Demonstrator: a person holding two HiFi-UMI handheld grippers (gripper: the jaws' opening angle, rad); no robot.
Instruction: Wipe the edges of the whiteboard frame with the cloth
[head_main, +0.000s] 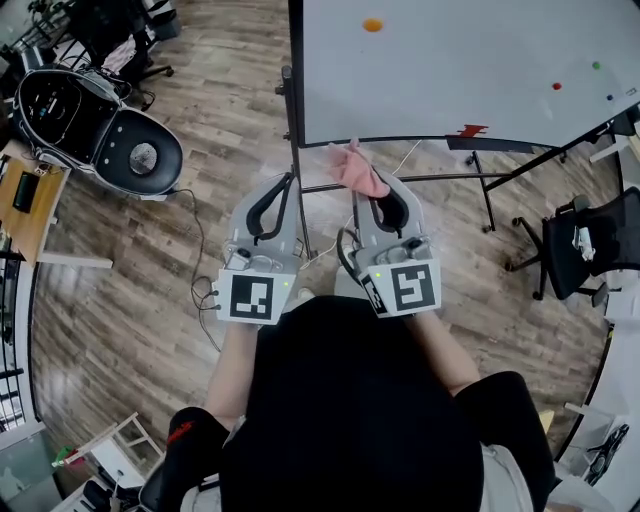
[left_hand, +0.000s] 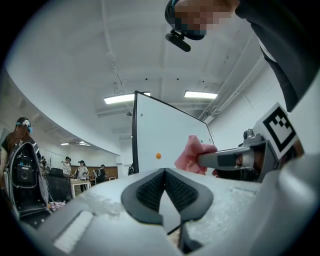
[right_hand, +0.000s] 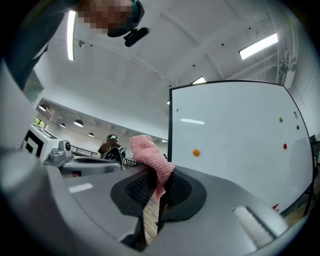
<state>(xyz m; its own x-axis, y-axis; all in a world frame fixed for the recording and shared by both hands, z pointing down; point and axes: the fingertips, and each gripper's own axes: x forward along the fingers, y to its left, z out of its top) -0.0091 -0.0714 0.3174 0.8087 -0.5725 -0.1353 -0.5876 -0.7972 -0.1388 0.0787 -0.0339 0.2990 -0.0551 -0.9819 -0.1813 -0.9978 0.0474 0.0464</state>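
While right gripper (head_main: 374, 197) jaws clamp cloth (head_main: 352, 168) beside whiteboard frame (head_main: 296, 70), left gripper (head_main: 281, 188) alongside, jaws seemingly closed.

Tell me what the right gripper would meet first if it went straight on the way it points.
Most likely the whiteboard frame, at its lower edge near the corner. The pink cloth pinched in the right gripper sticks out ahead, so it would touch first. Depth is hard to judge.

**Pink cloth (head_main: 356, 168) at the bottom edge of the whiteboard (head_main: 450, 80)**

The right gripper (head_main: 374, 194) grips the pink cloth right at the lower frame, near the left corner of the whiteboard. The left gripper (head_main: 288, 182) hangs just beside it, its jaws together, above the wooden floor (head_main: 230, 90).
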